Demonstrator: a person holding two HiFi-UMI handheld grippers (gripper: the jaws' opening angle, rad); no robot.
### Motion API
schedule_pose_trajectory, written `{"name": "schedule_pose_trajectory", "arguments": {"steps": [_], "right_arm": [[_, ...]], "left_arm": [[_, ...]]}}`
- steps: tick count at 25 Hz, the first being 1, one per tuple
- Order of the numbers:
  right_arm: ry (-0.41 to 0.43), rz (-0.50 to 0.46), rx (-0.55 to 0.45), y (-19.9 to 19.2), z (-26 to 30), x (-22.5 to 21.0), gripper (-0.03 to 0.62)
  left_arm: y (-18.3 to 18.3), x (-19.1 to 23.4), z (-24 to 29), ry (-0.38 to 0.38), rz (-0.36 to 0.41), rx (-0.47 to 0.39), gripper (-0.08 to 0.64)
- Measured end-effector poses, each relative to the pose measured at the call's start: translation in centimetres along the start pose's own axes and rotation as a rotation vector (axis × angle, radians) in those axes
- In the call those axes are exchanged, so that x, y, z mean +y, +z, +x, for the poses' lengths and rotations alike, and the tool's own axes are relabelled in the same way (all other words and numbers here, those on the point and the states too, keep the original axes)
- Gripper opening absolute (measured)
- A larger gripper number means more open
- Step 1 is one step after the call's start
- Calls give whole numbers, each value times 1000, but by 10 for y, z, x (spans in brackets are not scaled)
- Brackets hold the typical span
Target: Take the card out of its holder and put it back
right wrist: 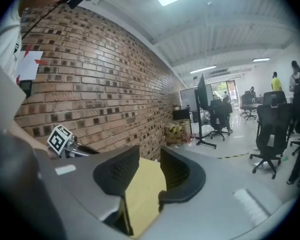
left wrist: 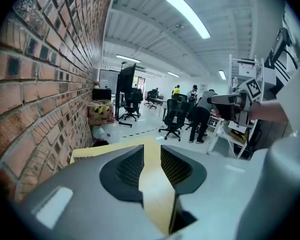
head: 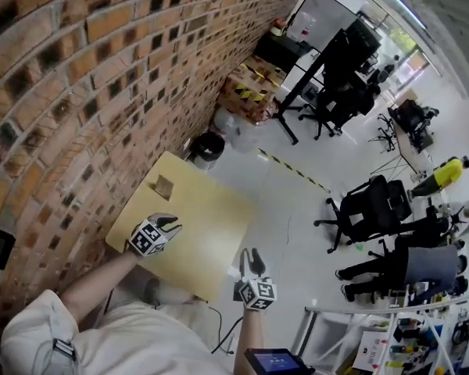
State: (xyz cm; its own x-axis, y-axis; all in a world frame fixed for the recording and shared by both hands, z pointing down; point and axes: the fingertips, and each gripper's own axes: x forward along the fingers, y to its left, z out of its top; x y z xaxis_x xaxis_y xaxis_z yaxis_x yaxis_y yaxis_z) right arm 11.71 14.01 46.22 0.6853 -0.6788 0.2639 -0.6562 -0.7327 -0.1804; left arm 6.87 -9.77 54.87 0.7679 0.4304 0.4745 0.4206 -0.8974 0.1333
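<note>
A small card holder (head: 163, 186) with a card upright in it stands near the far left corner of the pale yellow table (head: 207, 233), close to the brick wall. My left gripper (head: 170, 223) hovers over the table's near left part, a short way in front of the holder, open and empty. My right gripper (head: 252, 256) is off the table's near right edge, also open and empty. In the left gripper view the jaws (left wrist: 151, 151) frame only bare tabletop. In the right gripper view the jaws (right wrist: 150, 159) likewise show only tabletop. The holder appears in neither gripper view.
A brick wall (head: 70, 92) runs along the table's left side. A black bin (head: 209, 145) and hazard-taped boxes (head: 250, 88) sit beyond the table. Office chairs (head: 371, 209) and a seated person (head: 422, 264) are to the right. A tablet (head: 273, 360) lies at the bottom.
</note>
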Motion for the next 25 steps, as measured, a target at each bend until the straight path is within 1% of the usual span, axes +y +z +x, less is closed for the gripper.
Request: {"name": "schedule_pose_trajectory", "arguments": {"steps": [3, 7, 11, 14, 20, 25], "right_arm": [[-22, 12, -6, -10, -16, 10, 133], [-32, 22, -11, -16, -35, 23, 132], [-39, 17, -40, -13, -54, 27, 132], [-41, 6, -81, -1, -72, 26, 132], [-34, -23, -144, 22, -128, 21, 130], [-31, -37, -178, 29, -204, 30, 130]], "left_arm": [[1, -7, -14, -19, 19, -1, 124], [-2, -20, -36, -23, 27, -10, 124], [-11, -41, -52, -30, 21, -19, 124], [-18, -60, -59, -32, 14, -21, 124], [-9, -122, -69, -40, 39, -41, 123], [-14, -203, -86, -72, 54, -37, 121]]}}
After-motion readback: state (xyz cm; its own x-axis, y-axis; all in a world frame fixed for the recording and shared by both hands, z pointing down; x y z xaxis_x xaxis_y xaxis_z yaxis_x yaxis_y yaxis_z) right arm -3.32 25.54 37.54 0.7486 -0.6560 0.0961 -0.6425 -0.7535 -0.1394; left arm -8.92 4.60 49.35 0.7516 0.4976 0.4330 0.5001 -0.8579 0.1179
